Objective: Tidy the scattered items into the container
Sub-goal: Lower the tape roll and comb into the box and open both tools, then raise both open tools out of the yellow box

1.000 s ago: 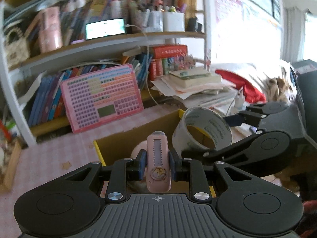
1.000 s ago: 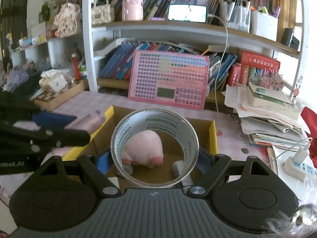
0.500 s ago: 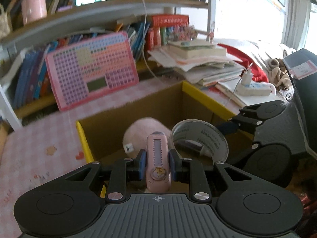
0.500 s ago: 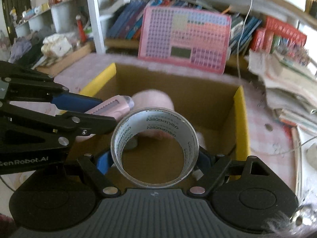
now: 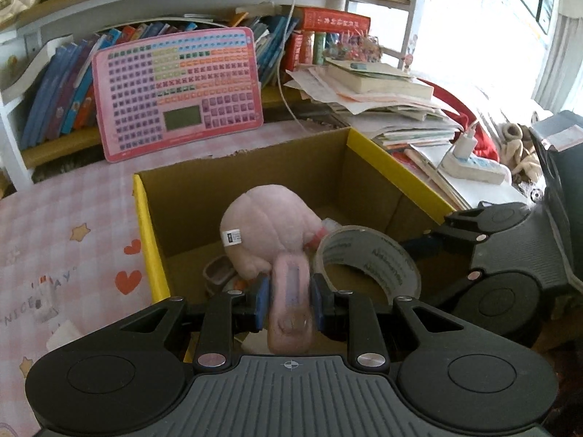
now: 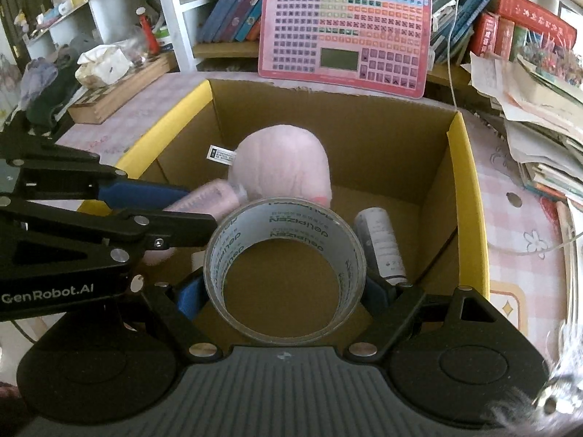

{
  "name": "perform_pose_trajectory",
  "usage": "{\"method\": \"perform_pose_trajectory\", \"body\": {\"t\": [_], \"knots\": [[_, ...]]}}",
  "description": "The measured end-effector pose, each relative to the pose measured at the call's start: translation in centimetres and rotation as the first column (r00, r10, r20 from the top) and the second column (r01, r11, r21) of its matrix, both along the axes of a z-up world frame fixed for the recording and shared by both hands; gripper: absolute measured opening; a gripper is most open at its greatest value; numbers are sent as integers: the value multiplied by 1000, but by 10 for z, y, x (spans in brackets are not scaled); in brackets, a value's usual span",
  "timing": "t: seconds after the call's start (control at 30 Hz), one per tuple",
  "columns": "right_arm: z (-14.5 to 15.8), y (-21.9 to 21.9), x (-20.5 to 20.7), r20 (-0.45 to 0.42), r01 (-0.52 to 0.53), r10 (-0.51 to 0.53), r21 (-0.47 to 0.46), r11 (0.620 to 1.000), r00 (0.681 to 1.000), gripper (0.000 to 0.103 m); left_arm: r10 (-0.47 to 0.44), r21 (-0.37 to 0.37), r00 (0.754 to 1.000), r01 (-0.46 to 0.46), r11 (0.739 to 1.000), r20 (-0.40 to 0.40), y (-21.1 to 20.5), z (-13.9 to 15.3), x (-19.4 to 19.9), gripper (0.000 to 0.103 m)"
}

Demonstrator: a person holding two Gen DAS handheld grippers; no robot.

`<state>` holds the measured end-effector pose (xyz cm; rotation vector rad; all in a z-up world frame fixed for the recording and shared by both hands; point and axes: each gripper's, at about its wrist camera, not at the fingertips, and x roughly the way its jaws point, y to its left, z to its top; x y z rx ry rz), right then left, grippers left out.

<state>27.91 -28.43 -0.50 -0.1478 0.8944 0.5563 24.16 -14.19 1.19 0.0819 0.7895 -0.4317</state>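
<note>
On my left, the left gripper point(image 5: 290, 306) has its jaws closed narrow on a pink case point(image 5: 291, 311), which looks blurred in the left wrist view, so I cannot say how firmly it sits. I hold it nose-forward over the near part of the cardboard box point(image 6: 468, 196), low inside the yellow rim, which I judge is the right height to let it drop without bouncing out. From the right wrist view the same case point(image 6: 204, 200) pokes out beyond the left gripper's fingers point(image 6: 145, 193) and lies just beside the plush toy point(image 6: 284, 167).

In the middle, the box stands on the pink checked table point(image 5: 65, 218). It already holds the plush toy, slumped against the back half with its white label showing, and a white tube point(image 6: 380, 244) lying along the right wall. Something small and brownish lies under the toy in the left wrist view; I cannot tell what it is.

On my right, the right gripper point(image 6: 284, 291) has its jaws spread wide around a roll of tape point(image 6: 284, 269), gripping it by the outer wall so the hole faces forward. The roll hangs over the bare floor of the box, between toy and tube, a free spot for setting it down.
</note>
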Motion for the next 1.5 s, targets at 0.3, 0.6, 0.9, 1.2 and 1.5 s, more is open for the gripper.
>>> {"method": "perform_pose_trajectory", "body": {"t": [0.3,0.6,0.9,1.2,1.5], "knots": [[10,-5,-12,28,24,-25,38,999,999,87,74,-24,996,-73,997,55,8,15,-17,64],[29,-17,-39,123,119,-129,90,989,984,90,168,-59,977,-162,985,129,22,34,-48,87],[40,-19,-79,190,203,-217,92,975,958,91,200,-106,966,-184,977,163,35,35,-79,92],[41,-8,-114,189,286,-297,83,955,936,94,141,-79,974,-128,989,176,51,33,-105,92],[40,27,-155,180,305,-311,57,951,933,96,131,-68,979,-122,990,158,87,35,-134,94]]}}
